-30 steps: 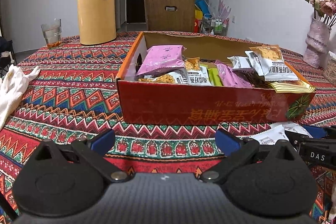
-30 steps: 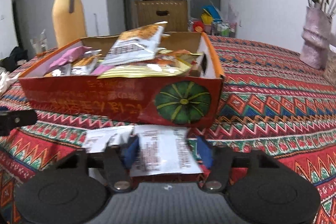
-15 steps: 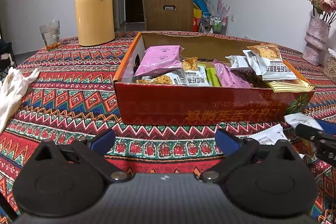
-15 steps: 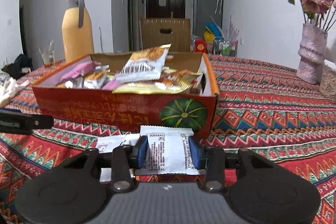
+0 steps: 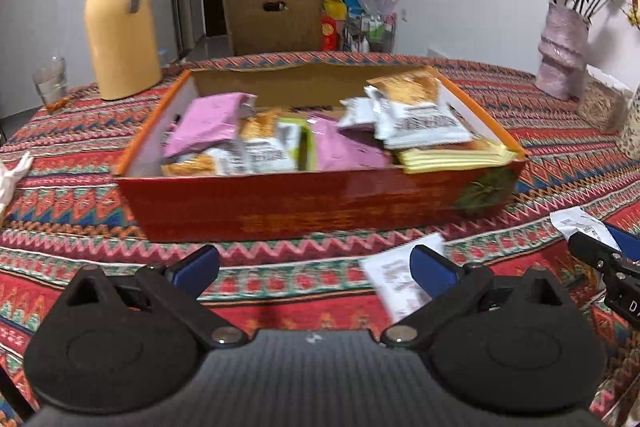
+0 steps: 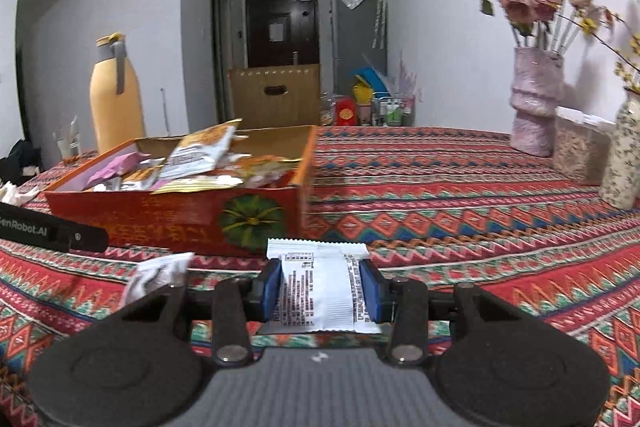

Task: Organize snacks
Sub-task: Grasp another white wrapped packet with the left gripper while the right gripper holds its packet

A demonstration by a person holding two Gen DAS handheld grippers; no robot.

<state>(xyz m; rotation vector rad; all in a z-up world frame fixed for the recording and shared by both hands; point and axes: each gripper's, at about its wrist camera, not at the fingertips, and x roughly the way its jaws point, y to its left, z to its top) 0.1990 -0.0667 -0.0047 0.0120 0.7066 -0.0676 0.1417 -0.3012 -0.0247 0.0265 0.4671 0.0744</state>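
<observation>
A red cardboard box [image 5: 320,203] holds several snack packets, pink, white and yellow; it also shows in the right wrist view [image 6: 168,215]. My right gripper [image 6: 322,287] is shut on a white snack packet [image 6: 320,287], lifted above the cloth in front of the box; that packet shows at the right edge of the left wrist view [image 5: 580,225]. My left gripper [image 5: 314,265] is open and empty, in front of the box. Another white packet [image 5: 394,279] lies on the cloth by its right finger, and shows in the right wrist view [image 6: 158,273].
A yellow thermos [image 5: 120,23] and a glass [image 5: 50,83] stand at the back left. A pink vase with flowers [image 6: 534,99] and other containers stand at the right. A white cloth [image 5: 12,179] lies at the left edge. A chair [image 5: 272,15] stands behind the table.
My right gripper closed on the white packet and lifted it off the cloth, moving right. My left gripper rose and looks down more into the box.
</observation>
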